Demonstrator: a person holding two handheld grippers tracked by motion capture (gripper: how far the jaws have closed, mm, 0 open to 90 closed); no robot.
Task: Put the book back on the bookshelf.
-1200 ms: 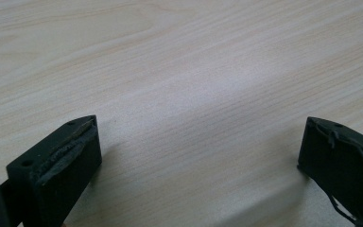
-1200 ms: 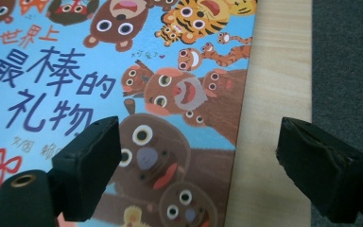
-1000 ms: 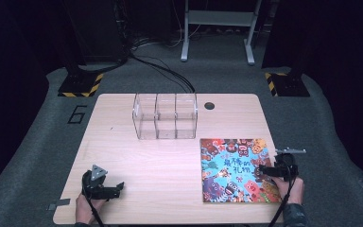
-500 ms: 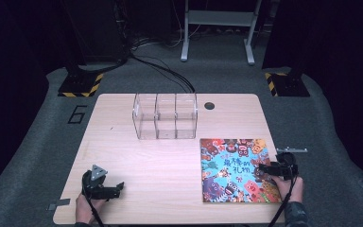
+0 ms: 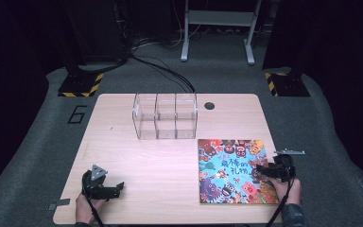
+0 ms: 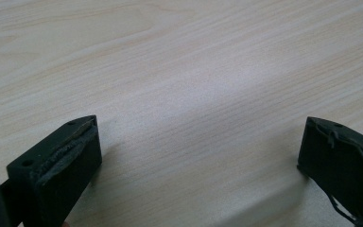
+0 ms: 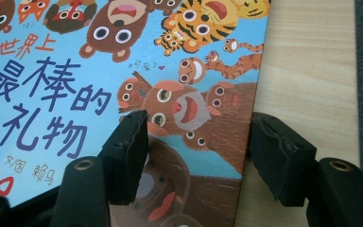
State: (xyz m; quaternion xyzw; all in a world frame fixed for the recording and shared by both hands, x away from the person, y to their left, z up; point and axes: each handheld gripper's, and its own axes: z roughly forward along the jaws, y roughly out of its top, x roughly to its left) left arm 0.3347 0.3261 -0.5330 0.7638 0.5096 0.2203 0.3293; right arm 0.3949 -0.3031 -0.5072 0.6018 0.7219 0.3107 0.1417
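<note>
Straddling the picture book's (image 5: 234, 171) right edge at the lower right of the high view, my right gripper (image 7: 196, 142) had just been closing, 1 jaw over the cover, 1 off the edge, pads not pressing yet. Left gripper (image 5: 105, 188) sat wide open, empty, lower left. Book was flat on the table (image 5: 170, 161), clear organizer (image 5: 165, 116) unfilled. Basically everything left.

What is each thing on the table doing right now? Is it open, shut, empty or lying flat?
Colourful picture book: closed, lying flat, cover up.
Clear plastic three-compartment box: upright, empty.
Left hand-held gripper: open, holding nothing, over bare wood.
Right hand-held gripper: jaws astride the book's edge, just been closing, not gripping yet.
</note>
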